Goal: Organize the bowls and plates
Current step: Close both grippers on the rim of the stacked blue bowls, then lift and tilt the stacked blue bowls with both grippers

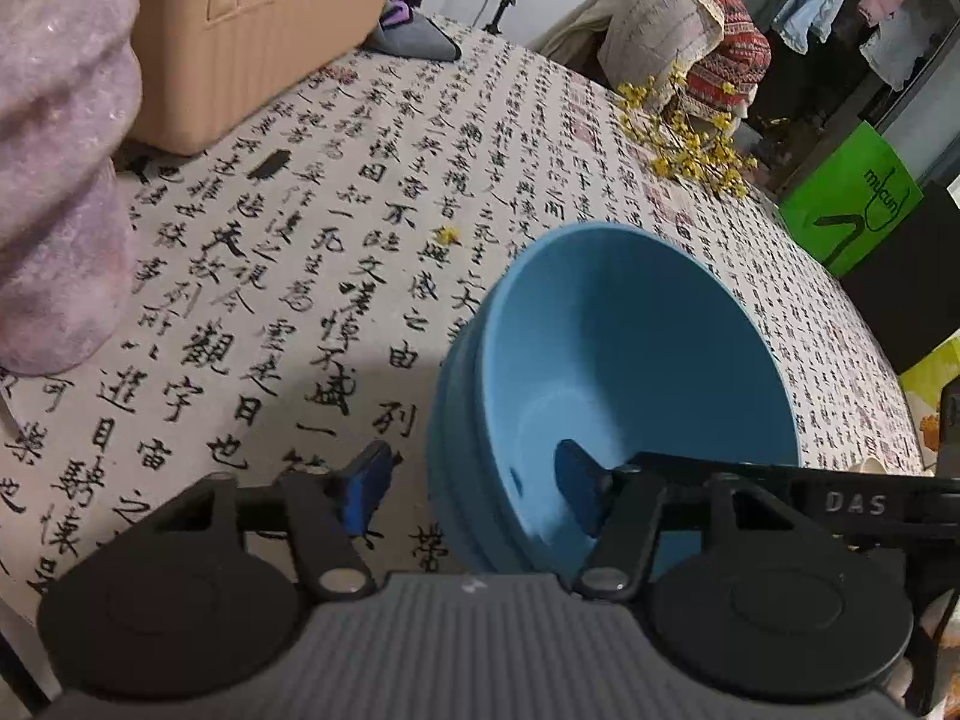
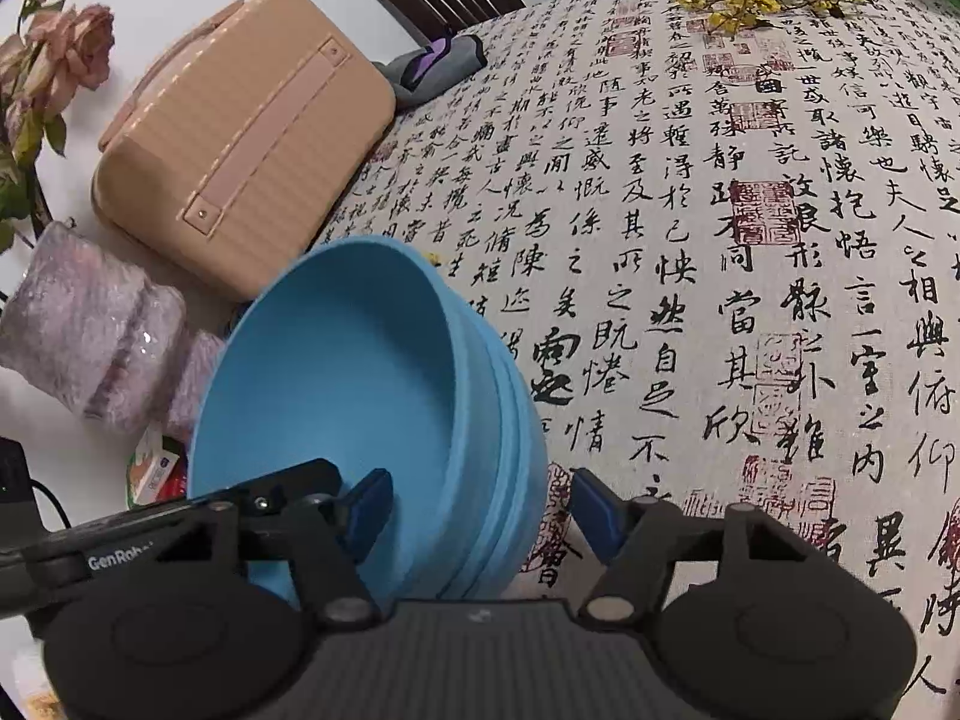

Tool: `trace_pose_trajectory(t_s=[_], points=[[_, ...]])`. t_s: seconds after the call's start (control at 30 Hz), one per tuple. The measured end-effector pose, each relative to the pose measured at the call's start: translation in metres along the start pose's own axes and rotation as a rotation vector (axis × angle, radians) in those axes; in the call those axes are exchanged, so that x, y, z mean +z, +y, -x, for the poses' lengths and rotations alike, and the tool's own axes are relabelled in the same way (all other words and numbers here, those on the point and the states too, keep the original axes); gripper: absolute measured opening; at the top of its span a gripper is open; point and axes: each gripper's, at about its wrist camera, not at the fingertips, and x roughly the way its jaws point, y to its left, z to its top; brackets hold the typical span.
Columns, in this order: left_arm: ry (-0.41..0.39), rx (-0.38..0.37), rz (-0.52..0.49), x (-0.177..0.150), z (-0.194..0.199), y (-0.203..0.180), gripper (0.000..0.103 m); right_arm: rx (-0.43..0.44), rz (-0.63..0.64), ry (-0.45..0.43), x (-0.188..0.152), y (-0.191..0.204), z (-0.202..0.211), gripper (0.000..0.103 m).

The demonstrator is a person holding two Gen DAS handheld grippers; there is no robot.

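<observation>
Blue plastic bowls, nested into a stack (image 1: 630, 372), hang tilted above the calligraphy-printed table (image 1: 300, 276), well clear of the peach ribbed case (image 1: 240, 30) at its far edge. At the stack's left side, the left hand-held gripper (image 1: 474, 492) straddles the rim, one pad inside, one outside, half-narrowed; contact isn't clear. The right hand-held gripper (image 2: 480, 510) straddles the opposite rim likewise. Two-sided support probably keeps the whole stack together for moving.
</observation>
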Motion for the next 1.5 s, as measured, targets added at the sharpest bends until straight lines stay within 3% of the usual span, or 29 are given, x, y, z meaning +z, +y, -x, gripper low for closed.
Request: trace_pose_trajectory(t_s=[0.33, 0.47, 1.5], points=[[0.03, -0.014, 0.006, 0.0, -0.007, 0.001, 0.051, 0.006, -0.039, 0.035, 0.0, -0.003, -0.012, 0.049], [0.039, -0.014, -0.001, 0.0, -0.009, 0.0, 0.042, 0.007, -0.05, 0.04, 0.002, -0.004, -0.015, 0.048], [0.031, 0.001, -0.022, 0.001, -0.007, -0.012, 0.039, 0.008, -0.11, 0.037, 0.0, -0.013, 0.003, 0.045]])
